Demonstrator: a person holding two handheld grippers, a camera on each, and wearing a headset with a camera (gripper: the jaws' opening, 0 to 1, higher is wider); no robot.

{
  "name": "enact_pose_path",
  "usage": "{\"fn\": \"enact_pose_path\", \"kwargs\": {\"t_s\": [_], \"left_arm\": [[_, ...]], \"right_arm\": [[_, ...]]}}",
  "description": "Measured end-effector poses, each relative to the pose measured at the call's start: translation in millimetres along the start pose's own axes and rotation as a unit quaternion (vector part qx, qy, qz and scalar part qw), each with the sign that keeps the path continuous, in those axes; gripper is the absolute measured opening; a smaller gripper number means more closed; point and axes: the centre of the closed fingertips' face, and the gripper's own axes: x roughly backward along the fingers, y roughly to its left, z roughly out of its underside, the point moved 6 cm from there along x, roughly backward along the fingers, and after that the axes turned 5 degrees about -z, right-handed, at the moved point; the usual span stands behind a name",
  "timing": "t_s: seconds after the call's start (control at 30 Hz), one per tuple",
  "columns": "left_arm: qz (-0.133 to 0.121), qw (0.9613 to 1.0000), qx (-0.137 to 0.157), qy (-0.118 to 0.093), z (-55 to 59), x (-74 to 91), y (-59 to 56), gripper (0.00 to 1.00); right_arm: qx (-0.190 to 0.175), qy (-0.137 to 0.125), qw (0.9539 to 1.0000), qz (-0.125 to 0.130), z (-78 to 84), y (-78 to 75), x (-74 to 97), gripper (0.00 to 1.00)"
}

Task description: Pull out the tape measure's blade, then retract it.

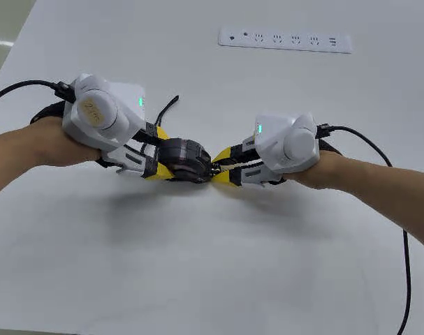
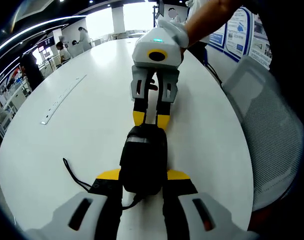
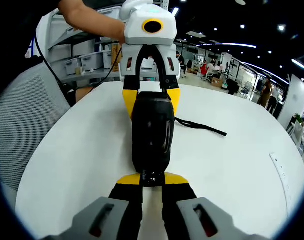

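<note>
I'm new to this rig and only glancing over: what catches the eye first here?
Two handheld grippers meet nose to nose at mid-table: the fingers of the left gripper clamp a black tape measure, and the right gripper pinches its blade end. Beyond them, a white power strip lies on the white table.

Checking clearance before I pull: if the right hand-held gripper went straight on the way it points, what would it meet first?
The tape measure, whose black case sits right at the tips of the right hand-held gripper; just behind is the left hand-held gripper, clamped on it.
</note>
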Motion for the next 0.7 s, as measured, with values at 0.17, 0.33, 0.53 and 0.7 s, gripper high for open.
{"fn": "enact_pose_path", "kwargs": {"t_s": [0.17, 0.33, 0.53, 0.7], "left_arm": [[0.000, 1.0000, 0.001, 0.001, 0.5, 0.2, 0.5, 0.25], [-0.001, 1.0000, 0.003, 0.002, 1.8, 1.8, 0.9, 0.25], [-0.002, 1.0000, 0.004, 0.002, 3.2, 2.6, 1.1, 0.25], [-0.002, 1.0000, 0.004, 0.003, 3.4, 2.7, 1.1, 0.25]], "right_arm": [[0.008, 0.008, 0.9999, -0.004, 0.4, -2.0, 0.9, 0.13], [0.018, 0.012, 0.9997, -0.008, -0.6, -5.3, 2.3, 0.12], [0.025, 0.016, 0.9995, -0.010, -2.6, -5.5, 4.2, 0.12], [0.027, 0.020, 0.9994, -0.011, -3.1, -4.8, 5.6, 0.12]]}}
